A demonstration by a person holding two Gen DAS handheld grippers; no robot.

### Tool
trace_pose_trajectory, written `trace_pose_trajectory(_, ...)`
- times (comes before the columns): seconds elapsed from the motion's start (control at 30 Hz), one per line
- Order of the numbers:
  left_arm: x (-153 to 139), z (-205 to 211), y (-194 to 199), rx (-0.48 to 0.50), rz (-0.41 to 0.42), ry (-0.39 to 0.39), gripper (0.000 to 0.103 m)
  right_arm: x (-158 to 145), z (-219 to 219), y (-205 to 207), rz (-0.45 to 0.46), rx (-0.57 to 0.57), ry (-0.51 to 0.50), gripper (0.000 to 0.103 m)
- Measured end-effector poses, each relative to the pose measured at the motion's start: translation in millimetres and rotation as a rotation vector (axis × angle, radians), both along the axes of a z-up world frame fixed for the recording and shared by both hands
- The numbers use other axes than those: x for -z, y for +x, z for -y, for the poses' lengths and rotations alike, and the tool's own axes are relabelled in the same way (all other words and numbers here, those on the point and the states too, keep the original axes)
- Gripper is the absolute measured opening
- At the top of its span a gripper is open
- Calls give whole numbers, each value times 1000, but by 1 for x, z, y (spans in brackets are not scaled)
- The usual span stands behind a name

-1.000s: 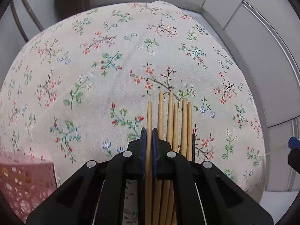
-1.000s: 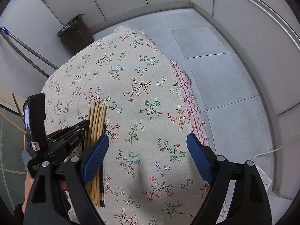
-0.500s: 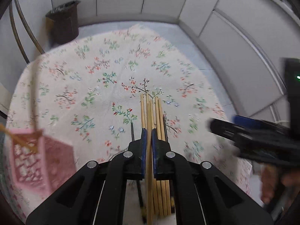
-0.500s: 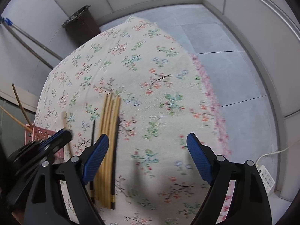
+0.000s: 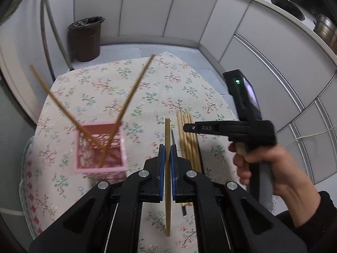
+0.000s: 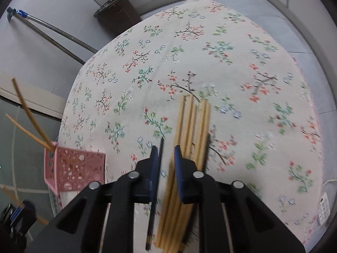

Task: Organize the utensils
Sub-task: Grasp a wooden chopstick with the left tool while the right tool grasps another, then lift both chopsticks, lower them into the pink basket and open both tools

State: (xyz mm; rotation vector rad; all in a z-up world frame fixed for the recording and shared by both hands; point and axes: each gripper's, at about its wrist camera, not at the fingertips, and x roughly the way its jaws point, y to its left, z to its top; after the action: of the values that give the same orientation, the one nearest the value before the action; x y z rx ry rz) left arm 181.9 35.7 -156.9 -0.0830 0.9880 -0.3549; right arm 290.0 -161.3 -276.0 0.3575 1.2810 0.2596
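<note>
Both grippers moved since a second ago: left gripper (image 5: 167, 149) rose off the cloth with one bamboo chopstick (image 5: 167, 168) pinched, and the pink basket (image 5: 100, 147) now sits in its view; right gripper (image 6: 165, 158) went from wide open to a narrow gap, low over the pile.

Largest first. Table with floral tablecloth (image 6: 189, 52) carries everything. Pink basket stands near the table's left edge, perforated walls, two chopsticks in basket (image 5: 118, 122) already leaning out crossed, so it reads as the sorting target. Loose bamboo chopsticks (image 6: 189, 147) lie side by side mid-table, well apart from the basket, tips pointing away from the person. Two black chopsticks flank that bundle; one black chopstick (image 6: 154, 189) lies just by the right gripper's left pad.

Left gripper is clamped on the single bamboo stick, held roughly along the finger axis, tip forward; likely kept this way so it can be tipped end-first into the basket. Right gripper hovers with jaws nearly together, straddling the gap between black stick and bamboo bundle; nothing clearly gripped, contact with the sticks can't be told through the blur.

Around: brown trash bin (image 5: 86, 39) on the floor beyond the table, mop handles against the wall. In the way: the crossed sticks in the basket may block a straight drop.
</note>
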Motion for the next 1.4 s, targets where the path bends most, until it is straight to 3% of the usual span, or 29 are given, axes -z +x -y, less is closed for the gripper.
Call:
trace_pose_trajectory(0.13, -5, -17, -5, -18, 1, -17, 4, 13, -11, 11, -9, 13, -38, 11)
trace_pose_trajectory(0.3, -5, -27, -9, -24, -5, -26, 4, 24, -23, 20, -3, 34, -171, 10)
trace_pose_trajectory(0.5, -7, -28, -8, -22, 3, -23, 4, 28, -49, 22, 58, -63, -328, 9)
trace_pose_trajectory(0.63, -14, -33, -11, -23, 32, -30, 4, 18, -49, 16, 78, -70, -249, 7)
trace_pose_trajectory(0.87, -54, -42, -25, -37, 159, -77, 4, -76, -46, -32, 332, -125, -157, 6)
trace_pose_trajectory(1.13, -114, -53, -56, -75, 394, -142, 4, -170, -13, -93, 601, -58, -76, 6)
trace_pose_trajectory(1.3, -145, -69, -71, -167, 565, -113, 4, -207, 2, -110, 731, -12, -40, 6)
trace_pose_trajectory(1.4, -146, -78, -68, -207, 597, -92, 4, -214, 4, -110, 757, -2, -4, 6)
